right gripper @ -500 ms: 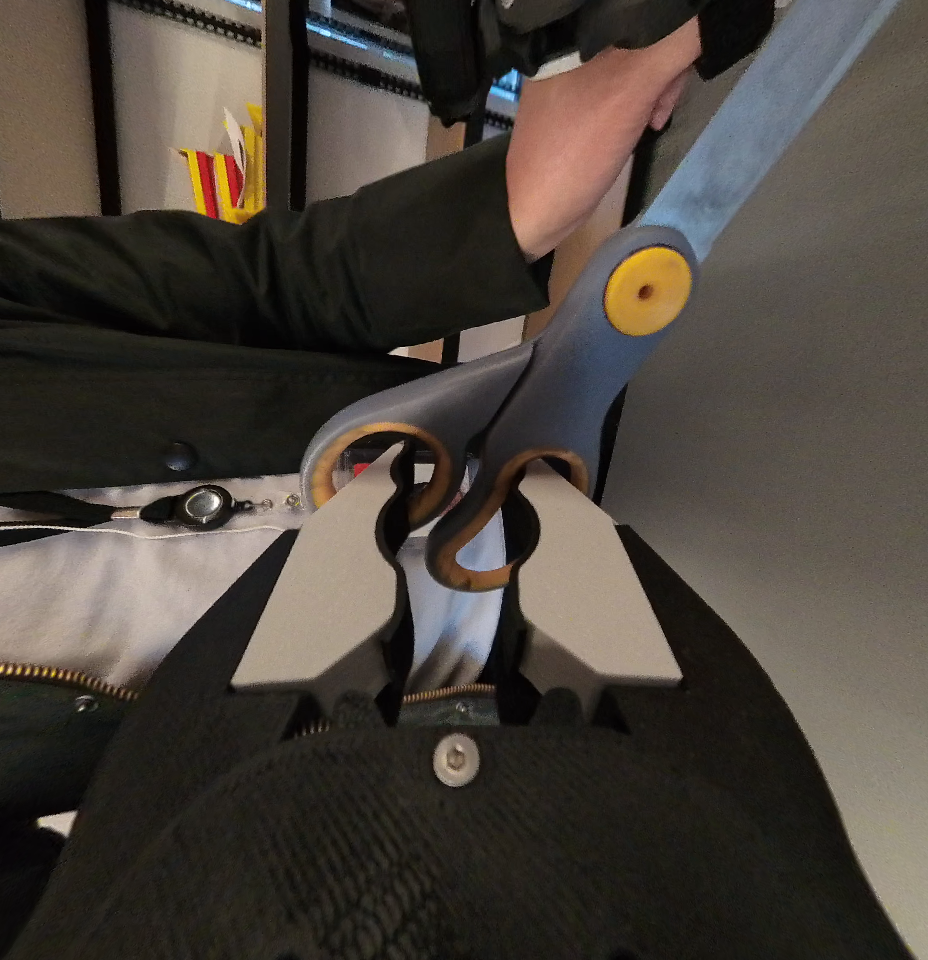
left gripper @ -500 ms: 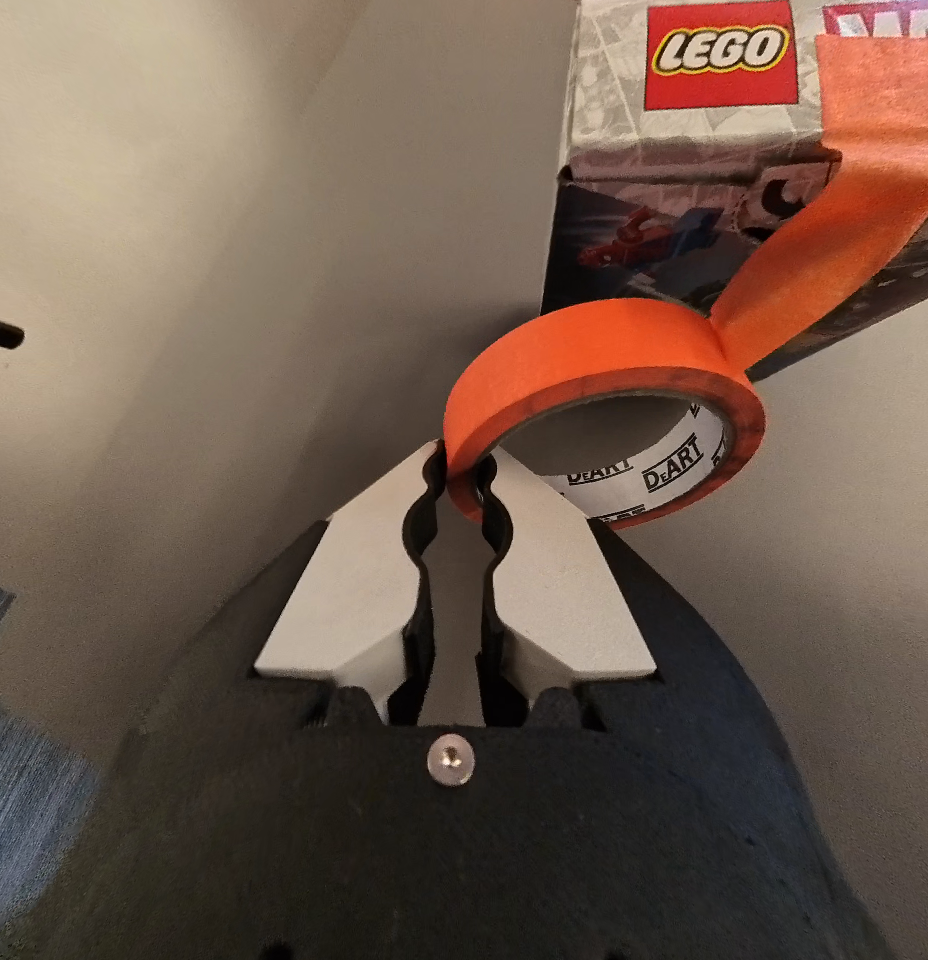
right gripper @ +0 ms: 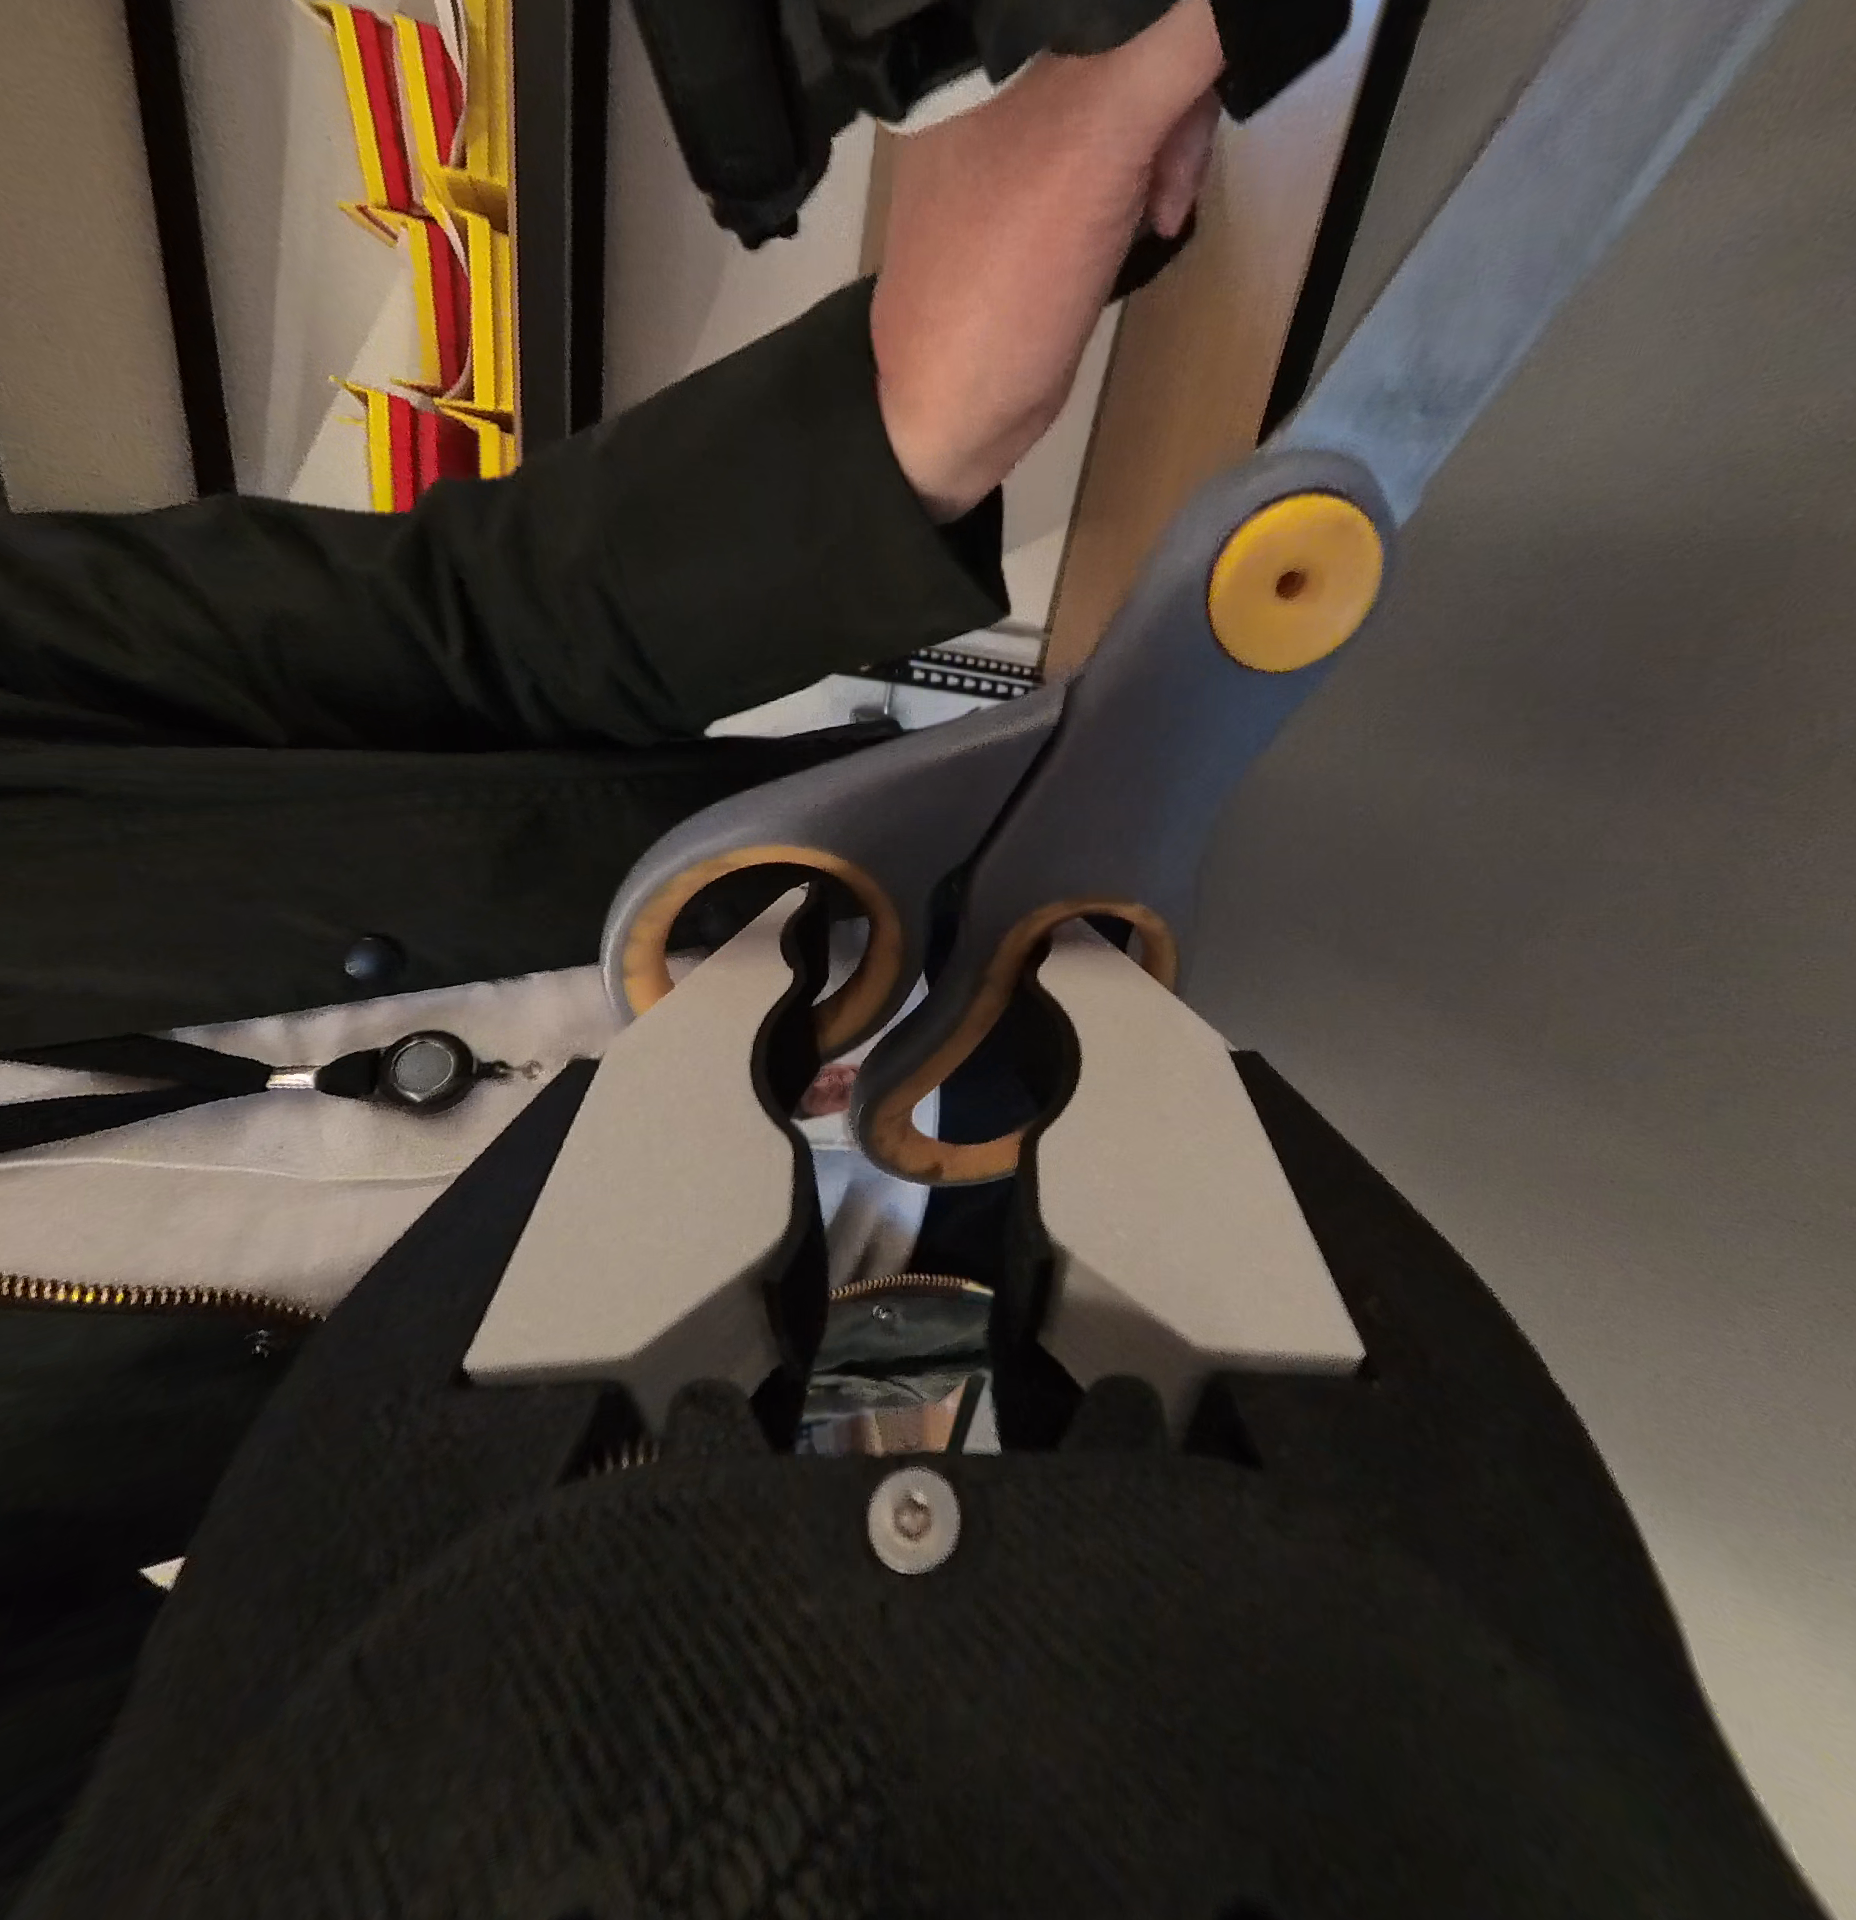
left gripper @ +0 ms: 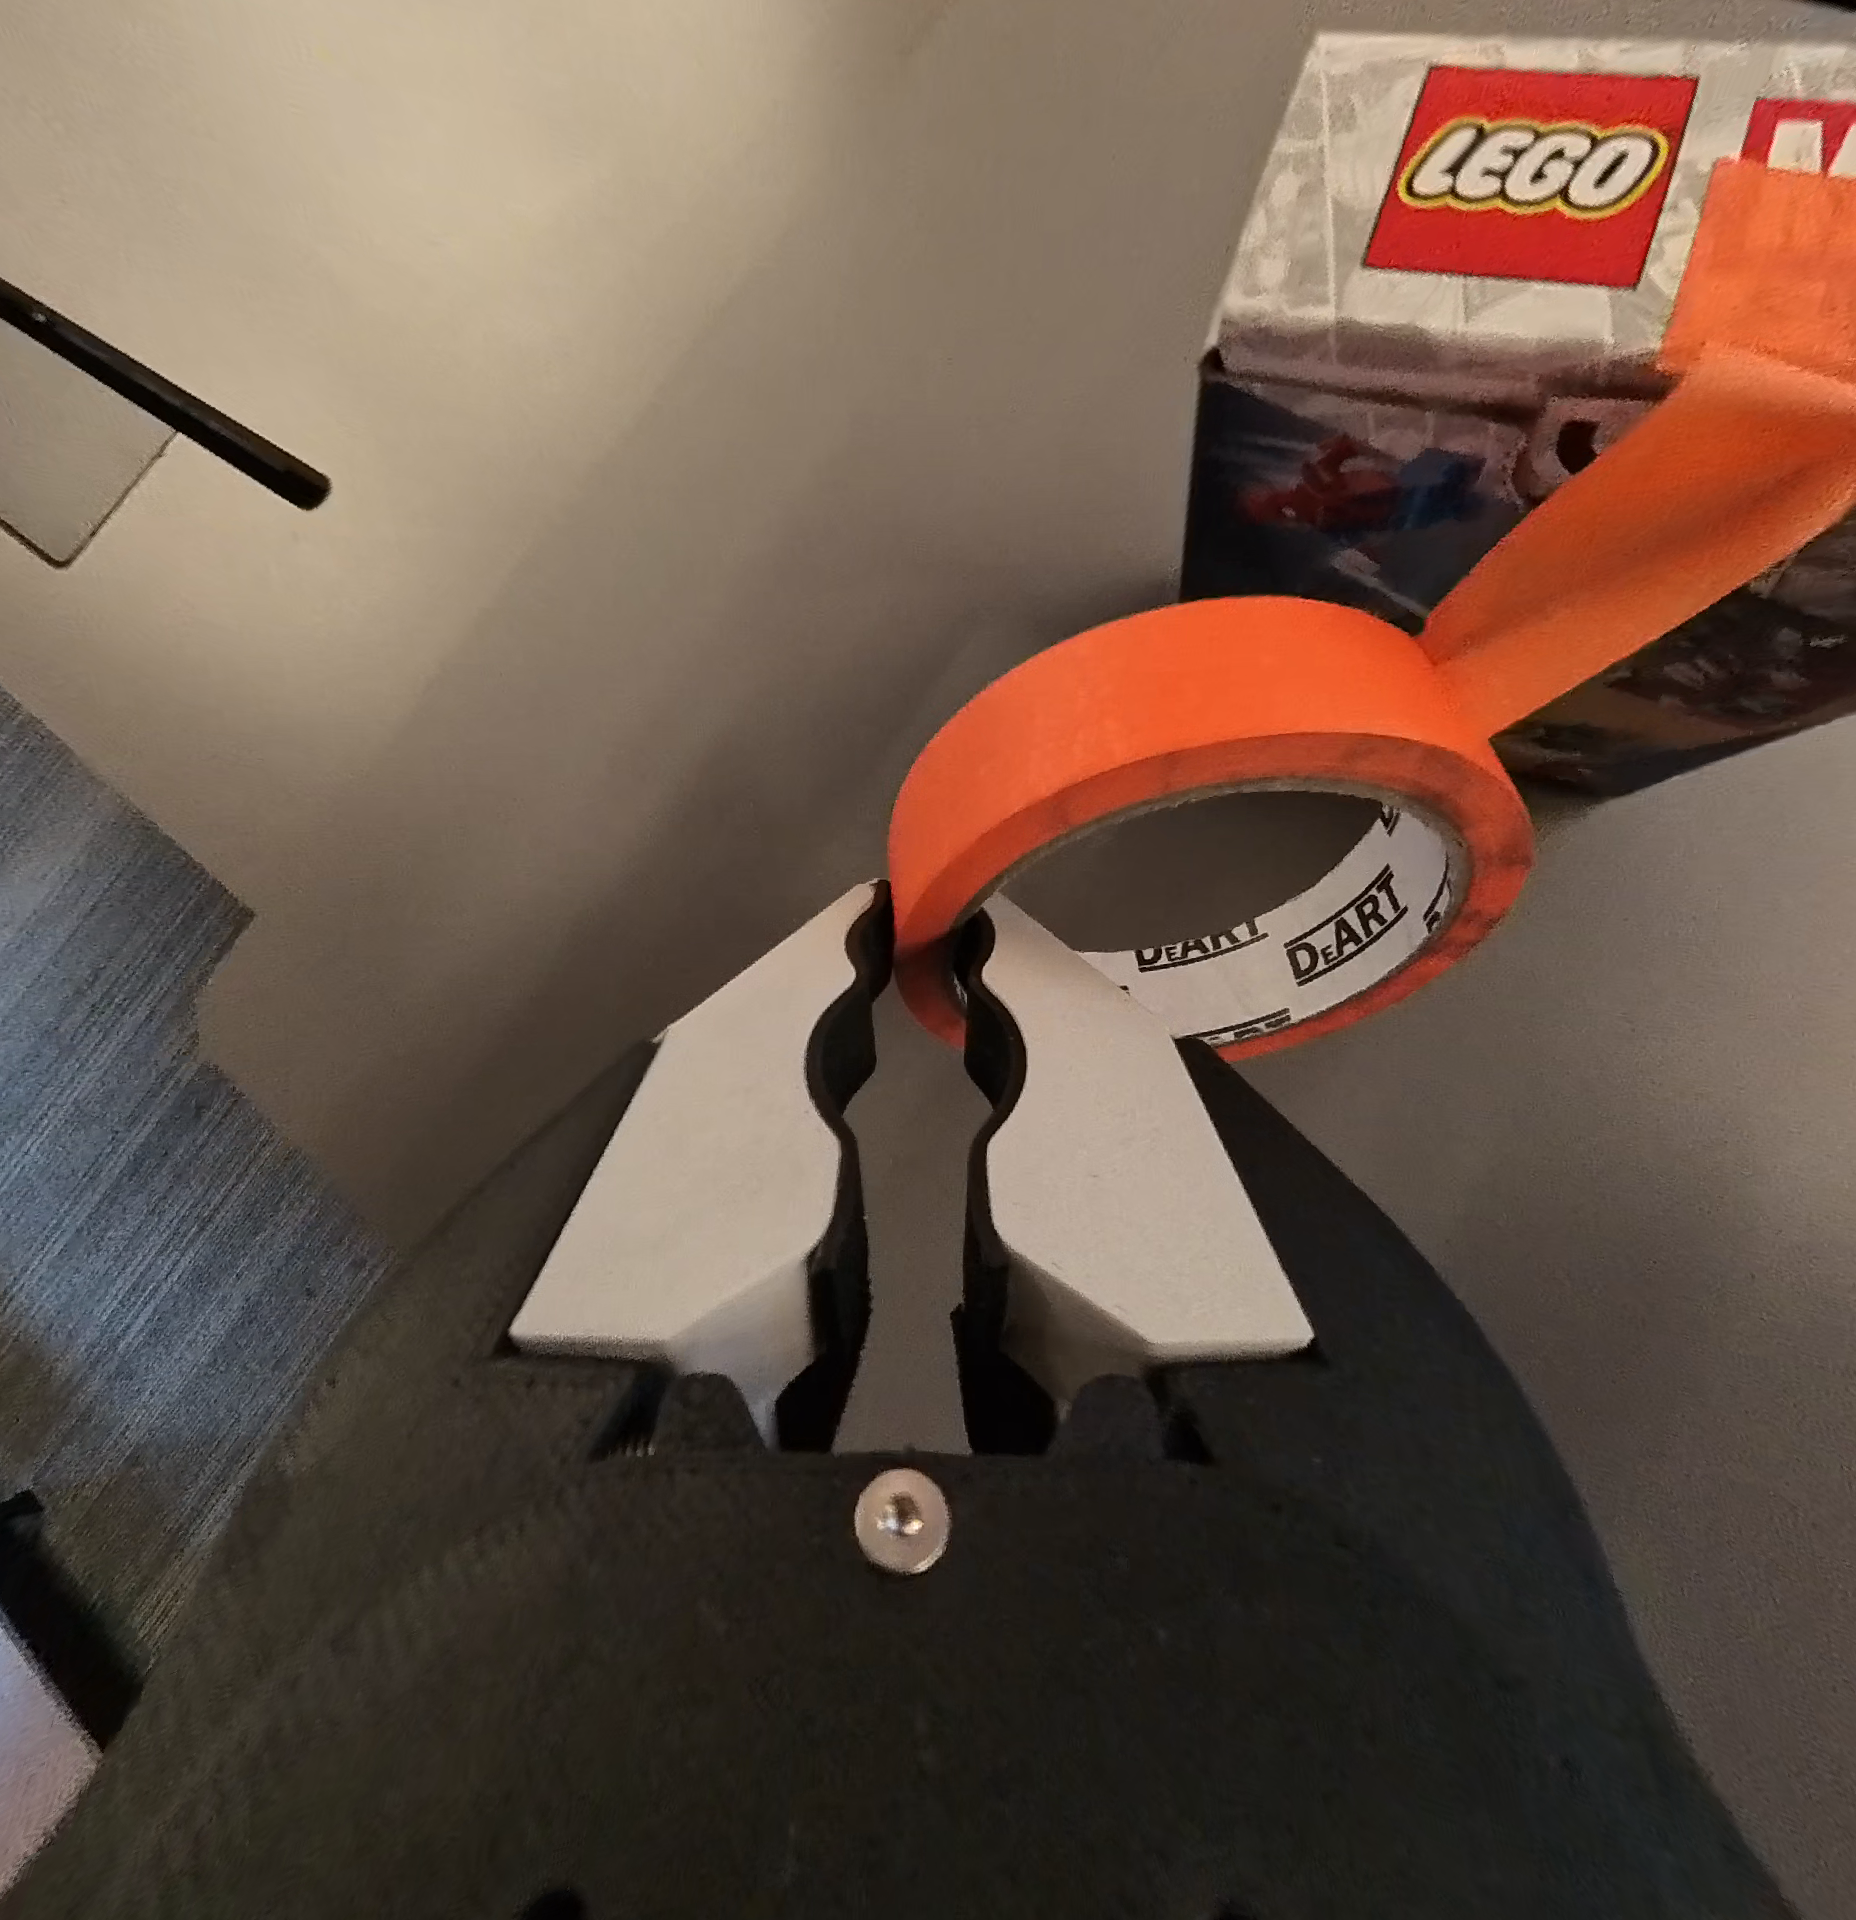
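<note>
Tape roll (left gripper: 1204, 748): pinched at near wall by left gripper (left gripper: 926, 940).
Tape strip (left gripper: 1672, 520): stuck to far toy box (left gripper: 1423, 343), uncut.
Scissors (right gripper: 1059, 831): loops threaded on right gripper (right gripper: 929, 935) fingers, blades shut.

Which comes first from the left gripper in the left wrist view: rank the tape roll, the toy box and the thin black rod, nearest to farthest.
From the left gripper:
1. Orange tape roll, clamped between the fingertips, extending right.
2. Toy box, behind the roll at upper right, joined to it by the pulled-out tape strip.
3. Thin black rod, far upper left; its depth against the box is hard to call.
</note>
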